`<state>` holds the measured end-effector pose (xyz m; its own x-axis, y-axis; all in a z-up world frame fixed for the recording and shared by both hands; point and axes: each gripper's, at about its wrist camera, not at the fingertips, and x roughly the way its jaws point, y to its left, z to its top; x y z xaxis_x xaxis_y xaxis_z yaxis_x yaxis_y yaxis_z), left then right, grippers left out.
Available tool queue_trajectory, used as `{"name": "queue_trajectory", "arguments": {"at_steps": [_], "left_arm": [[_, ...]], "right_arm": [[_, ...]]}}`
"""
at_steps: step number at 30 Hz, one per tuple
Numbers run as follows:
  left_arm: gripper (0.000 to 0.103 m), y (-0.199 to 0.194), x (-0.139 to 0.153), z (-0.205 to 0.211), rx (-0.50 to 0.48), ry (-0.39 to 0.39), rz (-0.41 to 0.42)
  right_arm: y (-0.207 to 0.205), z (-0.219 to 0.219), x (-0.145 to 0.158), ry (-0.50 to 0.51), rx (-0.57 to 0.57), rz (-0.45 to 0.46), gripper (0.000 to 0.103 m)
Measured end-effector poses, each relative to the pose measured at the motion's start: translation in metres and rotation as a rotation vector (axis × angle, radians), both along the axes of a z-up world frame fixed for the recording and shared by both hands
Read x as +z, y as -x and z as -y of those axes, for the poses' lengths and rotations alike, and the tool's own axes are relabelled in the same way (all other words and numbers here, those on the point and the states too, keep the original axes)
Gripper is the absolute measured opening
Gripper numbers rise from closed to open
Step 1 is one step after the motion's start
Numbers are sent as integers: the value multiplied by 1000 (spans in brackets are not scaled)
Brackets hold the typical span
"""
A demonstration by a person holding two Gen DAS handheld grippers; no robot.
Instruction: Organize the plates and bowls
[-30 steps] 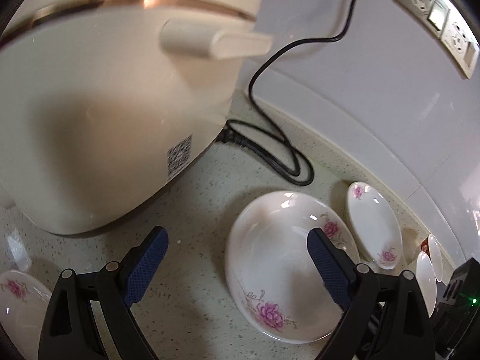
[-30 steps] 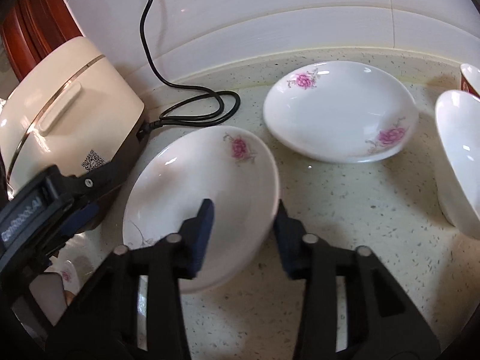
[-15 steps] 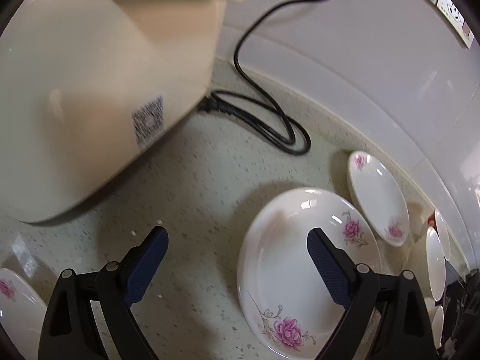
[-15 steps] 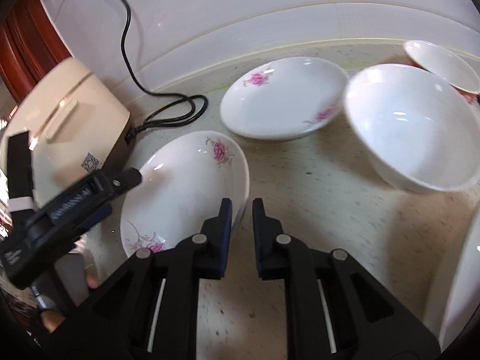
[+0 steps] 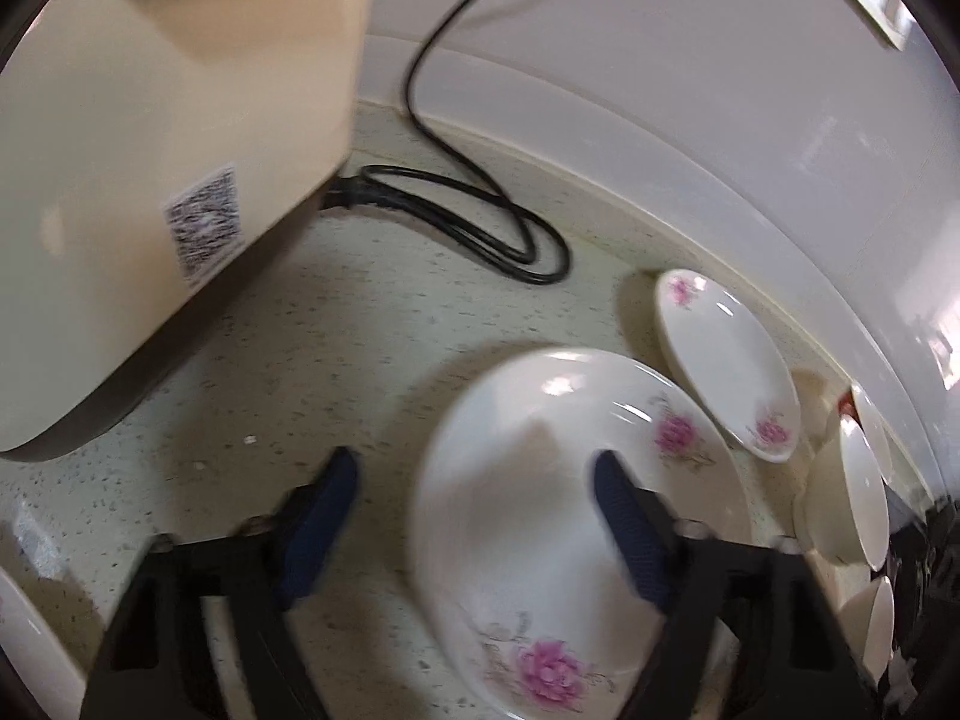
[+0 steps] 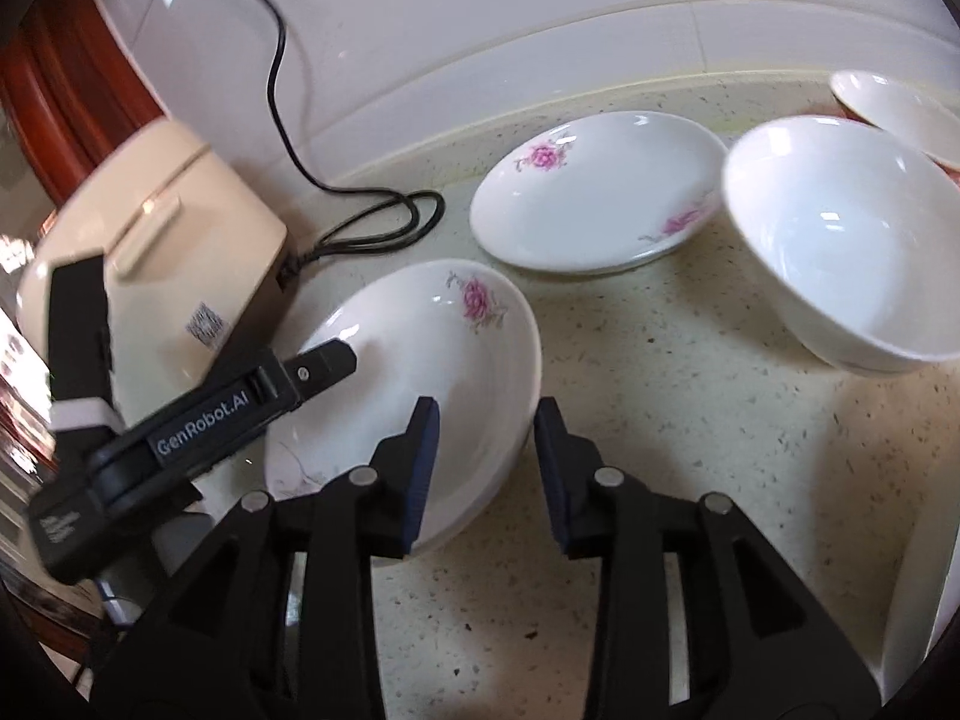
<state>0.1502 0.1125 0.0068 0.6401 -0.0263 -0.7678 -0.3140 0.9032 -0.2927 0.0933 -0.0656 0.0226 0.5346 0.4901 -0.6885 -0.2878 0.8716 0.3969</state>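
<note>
A white plate with pink flowers [image 6: 420, 372] lies on the speckled counter, also seen in the left wrist view [image 5: 540, 510]. My right gripper [image 6: 486, 450] is open with its jaws on either side of the plate's near right rim. My left gripper [image 5: 474, 510] is open, its right finger over the plate and its left finger off the plate's left rim; its body [image 6: 198, 420] shows over the plate's left side in the right wrist view. A second flowered plate [image 6: 594, 192] lies behind. A white bowl [image 6: 840, 240] stands to the right.
A cream rice cooker [image 5: 150, 150] stands at the left with its black cord [image 5: 480, 222] coiled by the wall. More white bowls [image 5: 858, 498] sit at the far right, another one [image 6: 894, 108] at the back right. A flowered dish edge [image 5: 24, 648] shows at lower left.
My right gripper was nearly shut half a second ago and has opened around the plate's rim. My left gripper has moved closer, so its right finger now sits over the plate.
</note>
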Motion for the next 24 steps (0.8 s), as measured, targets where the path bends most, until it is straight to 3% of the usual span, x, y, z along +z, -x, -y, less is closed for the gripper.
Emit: {"name": "queue_trajectory", "arguments": {"at_steps": [5,8,12,15,24], "left_arm": [[58,-2,-1,6,-33,-6,17],[46,0,-2,3,-29,9,28],[36,3,-4,-1,-14,10,27],[25,6,-3,-3,-10,24,17],[24,8,-4,11,-19,-50,25]], "right_arm": [[-6,-1,-8,-25,32,-23,38],[-9,2,-10,-41,24,-35,38],[-5,5,-10,-12,10,-34,24],[5,7,-6,8,3,-25,22],[12,17,-7,-11,-26,-59,25]]}}
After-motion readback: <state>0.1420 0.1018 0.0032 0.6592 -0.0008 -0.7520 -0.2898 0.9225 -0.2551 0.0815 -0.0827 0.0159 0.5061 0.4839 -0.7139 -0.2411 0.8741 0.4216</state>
